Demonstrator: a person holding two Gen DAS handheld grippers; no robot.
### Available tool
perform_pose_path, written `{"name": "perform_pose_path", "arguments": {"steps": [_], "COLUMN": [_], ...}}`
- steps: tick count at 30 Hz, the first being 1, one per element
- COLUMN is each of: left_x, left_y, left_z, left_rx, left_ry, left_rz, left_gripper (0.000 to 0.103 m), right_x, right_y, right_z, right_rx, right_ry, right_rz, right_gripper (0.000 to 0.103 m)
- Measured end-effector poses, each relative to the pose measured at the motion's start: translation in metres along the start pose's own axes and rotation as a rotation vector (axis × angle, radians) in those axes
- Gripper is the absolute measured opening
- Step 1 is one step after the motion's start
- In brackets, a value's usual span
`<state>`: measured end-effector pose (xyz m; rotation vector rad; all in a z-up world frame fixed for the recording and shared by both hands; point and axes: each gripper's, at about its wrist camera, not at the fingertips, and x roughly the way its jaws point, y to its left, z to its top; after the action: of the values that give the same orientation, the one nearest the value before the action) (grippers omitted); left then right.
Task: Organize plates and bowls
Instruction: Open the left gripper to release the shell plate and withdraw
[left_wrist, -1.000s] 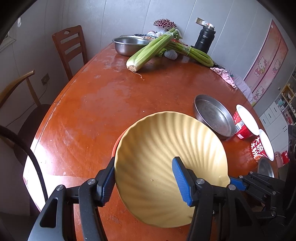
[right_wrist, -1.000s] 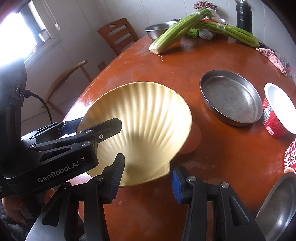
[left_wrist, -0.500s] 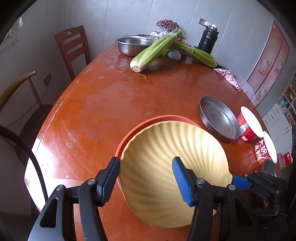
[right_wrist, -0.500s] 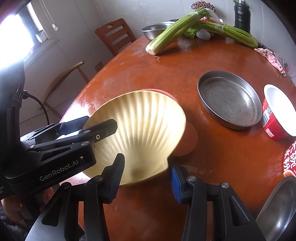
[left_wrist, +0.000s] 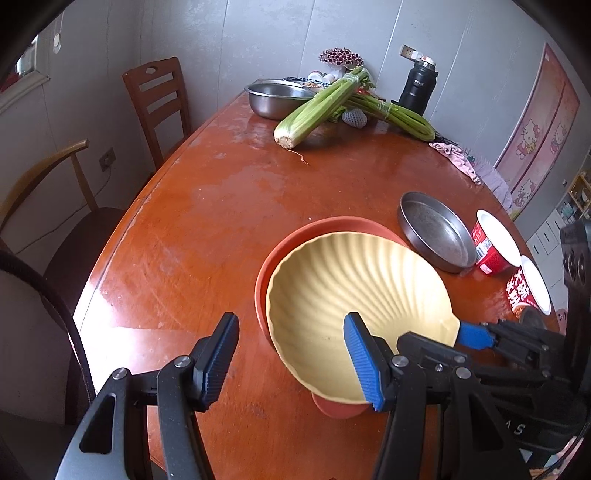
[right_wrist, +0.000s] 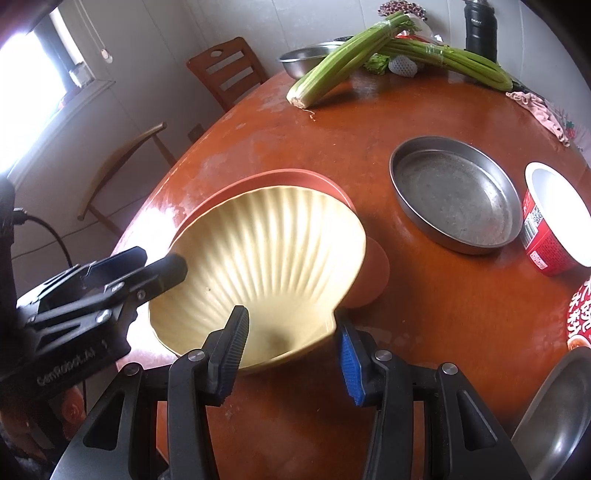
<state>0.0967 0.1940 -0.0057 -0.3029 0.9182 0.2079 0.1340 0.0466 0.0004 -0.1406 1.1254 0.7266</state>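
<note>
Yellow shell plate (left_wrist: 354, 295) sits nested in red plate (left_wrist: 280, 251): 1 stack made. My left gripper (left_wrist: 291, 354) and right gripper (right_wrist: 291, 349) both released, straddling its rim. Steel pan (right_wrist: 454, 192) unsorted; I judge more stacking left.

My left gripper (left_wrist: 291, 360) is black, with silver screws behind the jaws and ribbed pads, one black, one blue (left_wrist: 364, 363). My right gripper (right_wrist: 293, 356) matches. White "GenRobot.AI" lettering marks the left housing; a black cable trails behind.
</note>
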Motion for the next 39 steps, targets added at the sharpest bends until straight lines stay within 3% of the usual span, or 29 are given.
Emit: {"name": "perform_pose_path", "arguments": {"steps": [19, 39], "left_x": [0.040, 0.002], "left_y": [0.008, -0.031], "left_z": [0.003, 0.025], "left_rx": [-0.020, 0.022], "left_ry": [0.072, -0.007], "left_rz": [0.073, 0.055], "left_gripper": [0.059, 0.062], "right_x": [0.003, -0.044], "right_y": [0.003, -0.025], "right_z": [0.006, 0.006], "right_rx": [-0.005, 0.039], "right_ry": [-0.028, -0.127], "right_rz": [-0.012, -0.002], "right_gripper": [0.050, 0.050]}}
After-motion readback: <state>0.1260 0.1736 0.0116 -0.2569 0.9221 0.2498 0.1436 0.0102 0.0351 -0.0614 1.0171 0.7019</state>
